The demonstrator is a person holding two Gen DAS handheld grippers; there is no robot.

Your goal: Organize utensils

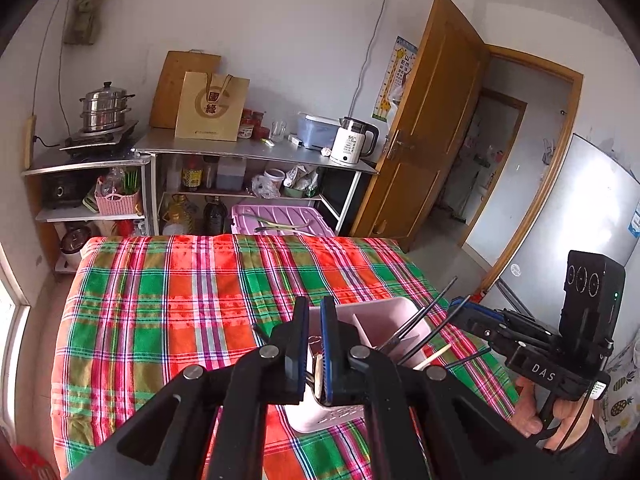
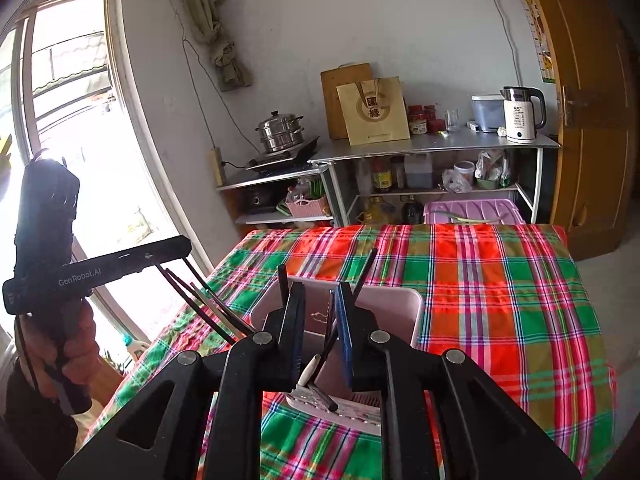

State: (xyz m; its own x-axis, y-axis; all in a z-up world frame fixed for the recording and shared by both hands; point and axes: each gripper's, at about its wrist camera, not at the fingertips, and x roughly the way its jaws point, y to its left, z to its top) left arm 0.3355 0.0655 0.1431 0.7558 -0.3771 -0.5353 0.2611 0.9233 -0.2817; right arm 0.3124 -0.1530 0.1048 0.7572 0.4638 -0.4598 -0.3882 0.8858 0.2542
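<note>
In the pink holder, chopsticks upright, tips tilted outward.

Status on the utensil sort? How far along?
Done: several chopsticks stand in the pink holder. In hand: the left tool is shut on a dark bundle, tips down at the holder; the right tool is open around a stick already inside. Left: seat that bundle. No loose utensils show on the plaid cloth.

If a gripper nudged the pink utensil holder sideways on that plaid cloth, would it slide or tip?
The pink utensil holder looks like light plastic, so probably easy to shift. Chopsticks lean out above its rim, raising the load, so tipping seems possible. The plaid cloth may bunch rather than let it glide.
</note>
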